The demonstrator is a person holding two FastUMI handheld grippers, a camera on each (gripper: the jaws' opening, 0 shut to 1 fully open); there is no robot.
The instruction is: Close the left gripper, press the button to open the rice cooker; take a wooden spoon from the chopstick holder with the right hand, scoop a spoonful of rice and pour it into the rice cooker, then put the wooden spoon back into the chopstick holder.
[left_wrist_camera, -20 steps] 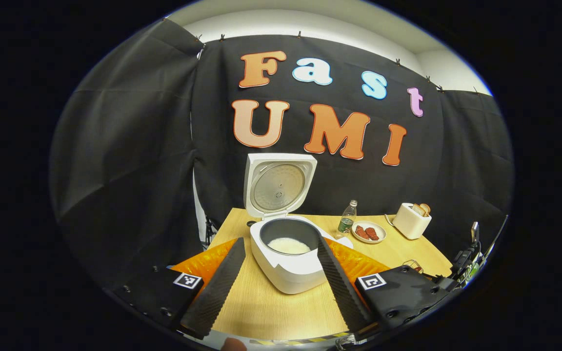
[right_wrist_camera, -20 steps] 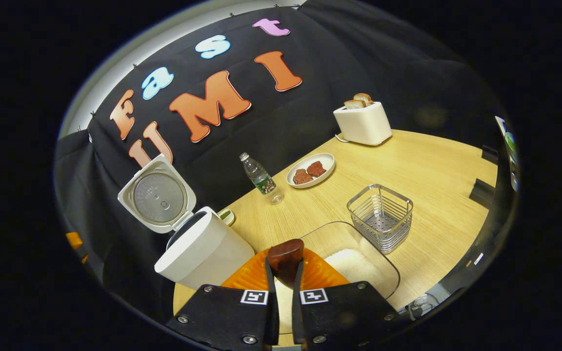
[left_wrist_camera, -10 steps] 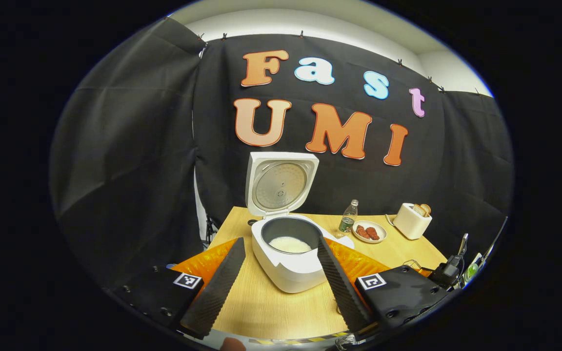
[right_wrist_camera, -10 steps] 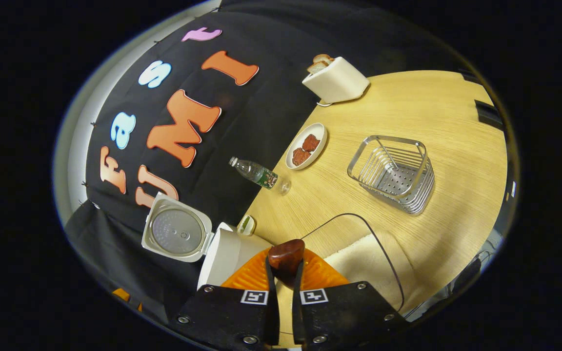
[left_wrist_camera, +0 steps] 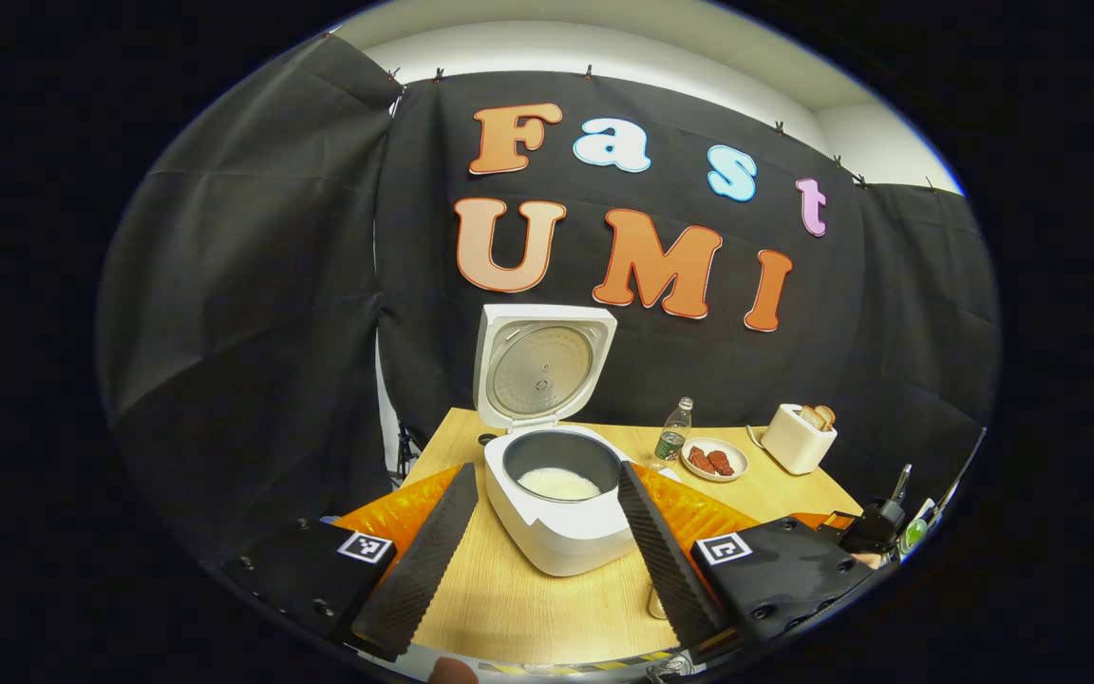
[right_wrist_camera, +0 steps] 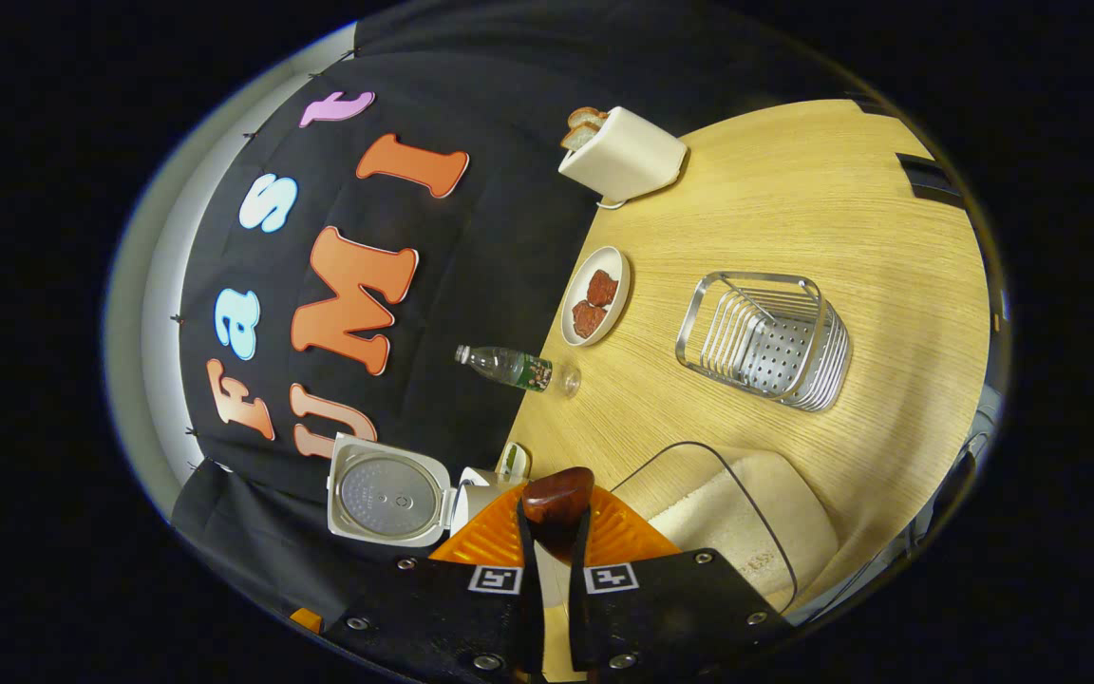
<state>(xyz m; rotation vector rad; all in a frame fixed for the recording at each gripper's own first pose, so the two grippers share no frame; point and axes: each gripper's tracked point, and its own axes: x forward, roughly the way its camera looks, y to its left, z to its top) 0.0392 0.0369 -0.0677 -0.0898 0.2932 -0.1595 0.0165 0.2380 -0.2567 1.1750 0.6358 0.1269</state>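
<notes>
The white rice cooker (left_wrist_camera: 556, 532) stands with its lid (left_wrist_camera: 545, 366) raised, and white rice lies in its dark pot (left_wrist_camera: 561, 483). My left gripper (left_wrist_camera: 547, 472) is open just in front of it, one finger to each side, touching nothing. My right gripper (right_wrist_camera: 555, 513) is shut on the dark wooden spoon (right_wrist_camera: 556, 499), whose rounded end sticks out between the fingers. Under that gripper sits a clear glass container of rice (right_wrist_camera: 746, 518). The wire chopstick holder (right_wrist_camera: 763, 337) stands beyond it, with nothing in it. The right gripper view is rolled strongly, so the cooker's lid (right_wrist_camera: 390, 489) appears at lower left.
On the wooden table (right_wrist_camera: 794, 218) stand a white toaster (right_wrist_camera: 621, 152) with bread, a plate (right_wrist_camera: 594, 296) with dark red pieces and a small water bottle (right_wrist_camera: 514, 366). In the left gripper view they are right of the cooker.
My right gripper has rolled further over with the spoon still held, so its view has turned. The left gripper has barely shifted and stays open.
</notes>
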